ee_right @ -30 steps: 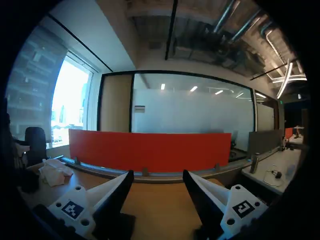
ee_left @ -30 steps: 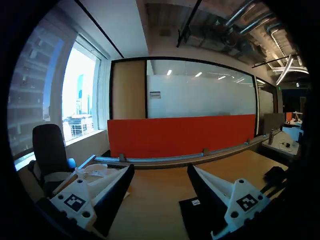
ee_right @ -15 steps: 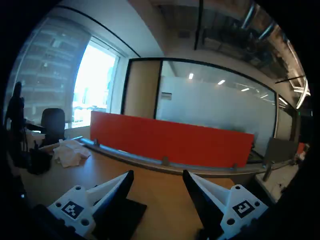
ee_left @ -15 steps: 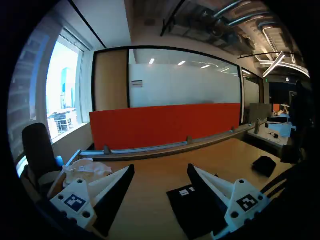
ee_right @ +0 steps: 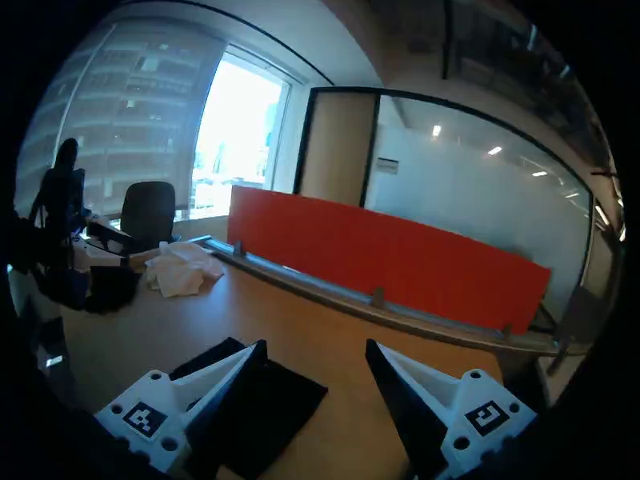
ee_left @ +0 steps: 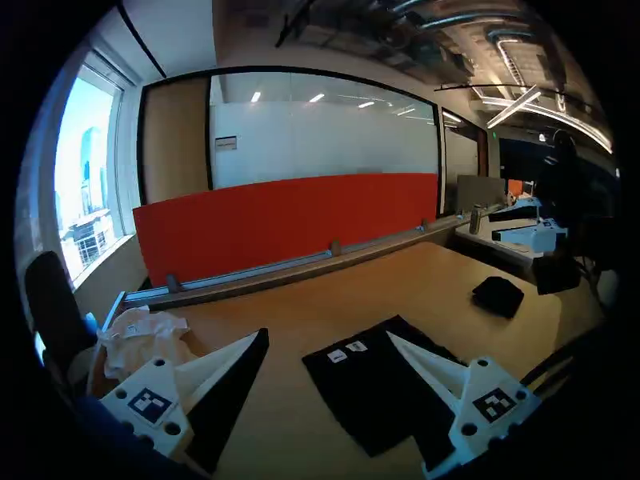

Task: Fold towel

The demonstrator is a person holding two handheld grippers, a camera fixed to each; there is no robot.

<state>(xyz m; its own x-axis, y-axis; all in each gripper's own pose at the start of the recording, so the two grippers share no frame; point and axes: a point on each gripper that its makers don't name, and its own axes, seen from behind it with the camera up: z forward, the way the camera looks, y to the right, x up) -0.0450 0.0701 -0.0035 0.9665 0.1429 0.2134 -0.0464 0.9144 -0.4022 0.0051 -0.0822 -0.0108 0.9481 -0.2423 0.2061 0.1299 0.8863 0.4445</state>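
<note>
A black towel [ee_left: 370,382] lies flat on the wooden table, with small white tags near its far edge. In the left gripper view my left gripper [ee_left: 326,354] hangs open above the table, the towel partly under its right finger [ee_left: 448,392]. In the right gripper view the same black towel [ee_right: 272,404] lies below and behind the left finger [ee_right: 200,392] of my right gripper [ee_right: 315,356], which is open and holds nothing.
A crumpled white cloth [ee_left: 144,336] [ee_right: 182,268] sits at the table's left end near a black office chair [ee_right: 152,212]. A small folded black item [ee_left: 498,294] rests at the far right. An orange divider panel [ee_left: 288,220] runs along the table's back edge.
Both views have tilted down and turned, bringing the table and the black towel into fuller view. Both grippers stay open.
</note>
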